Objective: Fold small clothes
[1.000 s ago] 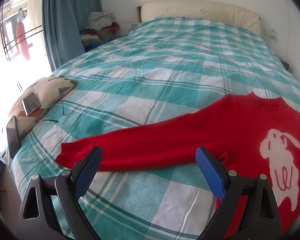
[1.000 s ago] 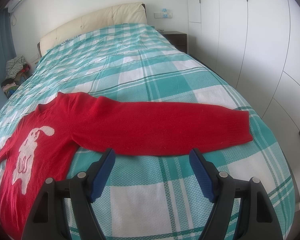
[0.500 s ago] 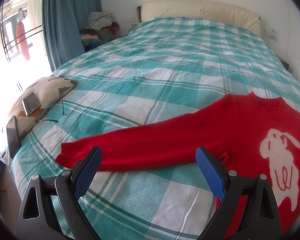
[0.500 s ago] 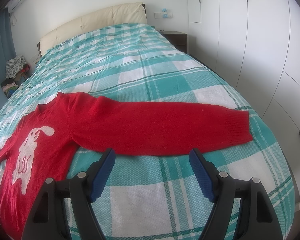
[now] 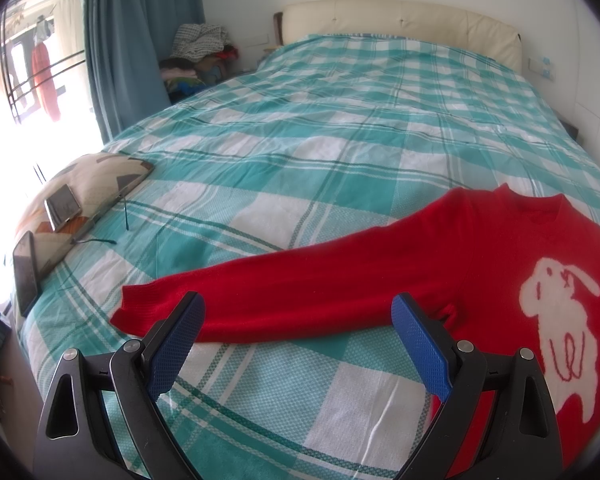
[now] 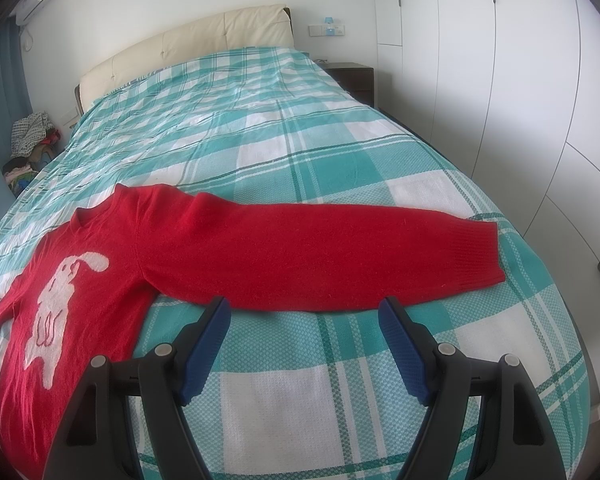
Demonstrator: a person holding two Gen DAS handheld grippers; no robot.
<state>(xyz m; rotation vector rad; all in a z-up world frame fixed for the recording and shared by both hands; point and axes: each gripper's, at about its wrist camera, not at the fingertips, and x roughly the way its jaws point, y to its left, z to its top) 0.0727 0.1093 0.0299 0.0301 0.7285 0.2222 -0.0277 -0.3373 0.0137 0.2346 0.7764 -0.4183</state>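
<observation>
One red sweater [image 5: 440, 264] with a white rabbit [image 5: 556, 320] on its chest lies flat, front up, on the near part of the bed [image 5: 340, 140], both sleeves stretched straight out to the sides. In the left wrist view one sleeve runs left and its cuff [image 5: 136, 312] ends short of the bed's left edge. In the right wrist view the other sleeve's cuff [image 6: 476, 256] lies close to the bed's right edge.

The left gripper [image 5: 298, 334] hovers just near of its sleeve, jaws spread wide with nothing between them. The right gripper [image 6: 304, 330] does likewise on its side, jaws wide apart and empty.

The far part of the teal and white checked cover is bare up to the cream headboard [image 6: 188, 40]. At the bed's left edge a patterned cushion [image 5: 96, 176] carries one phone [image 5: 63, 206]; a second dark device [image 5: 25, 276] leans beside it. A heap of clothes [image 5: 198, 56] sits past the bed's far left corner by the blue curtain [image 5: 136, 32]. White wardrobe doors [image 6: 500, 80] stand close along the right side.
</observation>
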